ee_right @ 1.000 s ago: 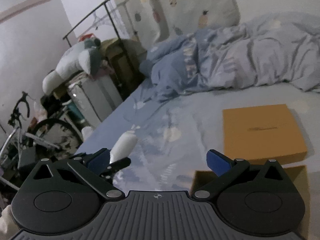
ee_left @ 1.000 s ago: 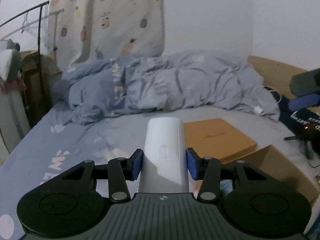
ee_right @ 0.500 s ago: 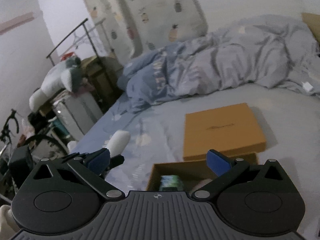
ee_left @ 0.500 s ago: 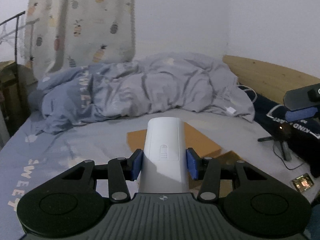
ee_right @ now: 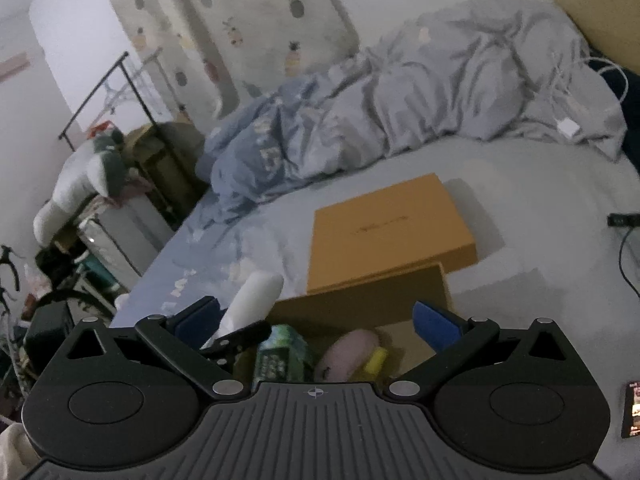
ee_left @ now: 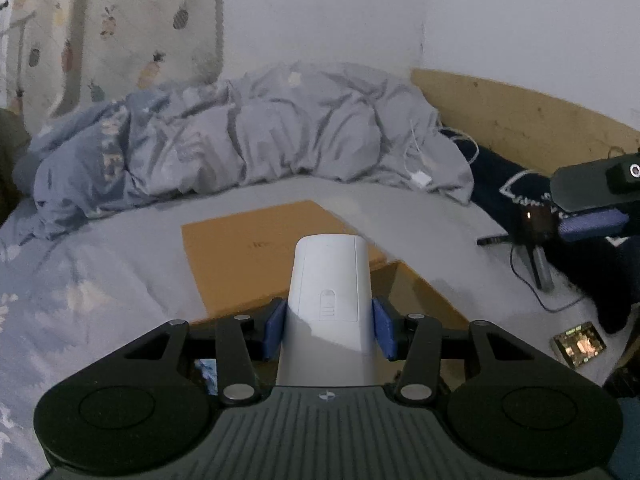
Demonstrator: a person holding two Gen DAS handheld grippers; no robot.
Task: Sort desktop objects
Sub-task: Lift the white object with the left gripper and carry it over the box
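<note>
Broadly, a bed (ee_right: 520, 240) with a pale grey-blue sheet fills both views. A rumpled duvet (ee_left: 248, 140) lies across its far side, soft and deeply creased, with pale lettering on its bluer left part; the letters "WE" show, the rest is lost in folds.

Containers: an open brown cardboard box (ee_right: 360, 304) sits near the right gripper, with matte walls and square corners. Inside it: a green printed carton (ee_right: 280, 356) with print too small to read, a rounded pink object (ee_right: 348, 352), and a small yellow piece (ee_right: 376, 360) touching the pink one. Just beyond the box, touching its far edge, lies a flat orange-brown lid (ee_right: 388, 232) with a thin dark mark on top, not legible.

Left gripper (ee_left: 328, 326): its blue pads are closed against both sides of a white remote control (ee_left: 328, 300), held above the near edge of the box. The remote is smooth plastic with rounded corners, its back facing up and showing a battery-door outline and ribbed latch.

Right gripper (ee_right: 316, 320): jaws spread wide with nothing between them, over the open box.

At the far right a small tripod (ee_left: 532, 256) stands on the sheet. A phone (ee_left: 578, 344) with a lit screen lies near it.
</note>
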